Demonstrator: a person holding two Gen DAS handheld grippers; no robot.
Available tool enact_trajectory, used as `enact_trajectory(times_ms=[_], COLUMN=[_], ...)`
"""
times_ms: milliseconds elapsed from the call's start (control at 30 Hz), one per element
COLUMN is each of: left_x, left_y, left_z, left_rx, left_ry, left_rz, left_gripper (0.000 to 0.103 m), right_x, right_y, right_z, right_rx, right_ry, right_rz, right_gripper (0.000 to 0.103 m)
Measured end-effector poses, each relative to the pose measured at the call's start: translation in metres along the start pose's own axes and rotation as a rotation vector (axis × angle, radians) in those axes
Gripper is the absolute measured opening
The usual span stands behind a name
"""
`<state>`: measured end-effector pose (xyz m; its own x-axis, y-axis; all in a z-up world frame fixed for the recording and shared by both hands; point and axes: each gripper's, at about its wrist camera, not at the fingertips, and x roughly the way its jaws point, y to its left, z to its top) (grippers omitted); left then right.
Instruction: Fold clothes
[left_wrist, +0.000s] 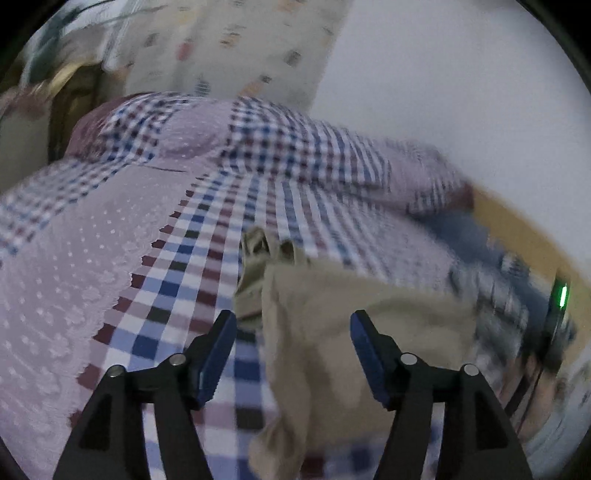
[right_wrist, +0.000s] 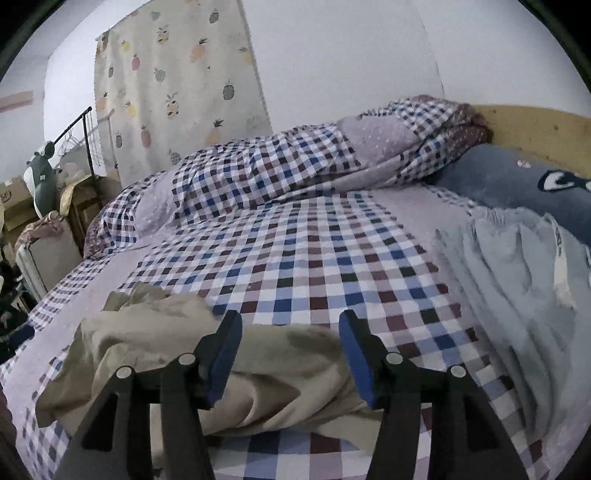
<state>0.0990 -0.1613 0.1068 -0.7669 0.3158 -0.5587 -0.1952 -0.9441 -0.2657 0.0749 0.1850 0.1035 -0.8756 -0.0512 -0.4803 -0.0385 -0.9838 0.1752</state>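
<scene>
Two grippers stand with jaws apart and nothing pinched: the left gripper (left_wrist: 293, 354) and the right gripper (right_wrist: 290, 354). Between them, the beige garment (right_wrist: 229, 369) lies crumpled on the checked bedspread (right_wrist: 314, 258), its long axis running roughly crosswise, from the left hand's side toward the right. Both tools sit directly over its near edge, neither clearly closer, so the next grasp likely takes both ends.

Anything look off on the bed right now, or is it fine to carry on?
The beige garment lies crumpled in a heap on the checked bedsheet, not flat. Both the left gripper and right gripper are open above it, gripping nothing.
</scene>
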Motion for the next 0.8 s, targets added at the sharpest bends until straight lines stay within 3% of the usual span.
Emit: enact_trajectory(times_ms=[100,200,367,433,467,500,667,800], left_x=[-0.001,-0.002,0.0,0.005,0.008,0.011,-0.019,-0.039], left_y=[-0.017,-0.029,-0.034,-0.035,-0.034,-0.034,-0.058,-0.103], left_z=[-0.019,-0.037,-0.054,-0.059,-0.06,-0.061,-0.052,-0.061], left_rx=[0.151,0.238,0.231,0.218,0.201,0.184,0.115,0.117], left_ry=[0.069,0.095,0.136,0.163,0.182,0.202,0.077,0.034], left_rz=[0.042,0.123,0.076,0.07,0.064,0.059,-0.171,-0.382], left_gripper=[0.071,0.071,0.07,0.052,0.019,0.002,0.002,0.002], right_x=[-0.002,-0.004,-0.009,-0.014,-0.017,-0.02,-0.035,-0.047], right_y=[-0.005,-0.008,-0.007,-0.005,-0.004,-0.003,0.006,0.021], right_z=[-0.001,-0.001,-0.003,-0.005,-0.005,-0.006,-0.011,-0.014], right_rx=[0.021,0.044,0.051,0.047,0.045,0.044,0.043,0.036], right_ry=[-0.002,-0.003,-0.005,-0.01,-0.013,-0.016,0.0,0.058], right_rz=[0.002,0.007,0.022,0.028,0.033,0.037,0.125,0.332], right_gripper=[0.058,0.058,0.058,0.058,0.058,0.058,0.058,0.058])
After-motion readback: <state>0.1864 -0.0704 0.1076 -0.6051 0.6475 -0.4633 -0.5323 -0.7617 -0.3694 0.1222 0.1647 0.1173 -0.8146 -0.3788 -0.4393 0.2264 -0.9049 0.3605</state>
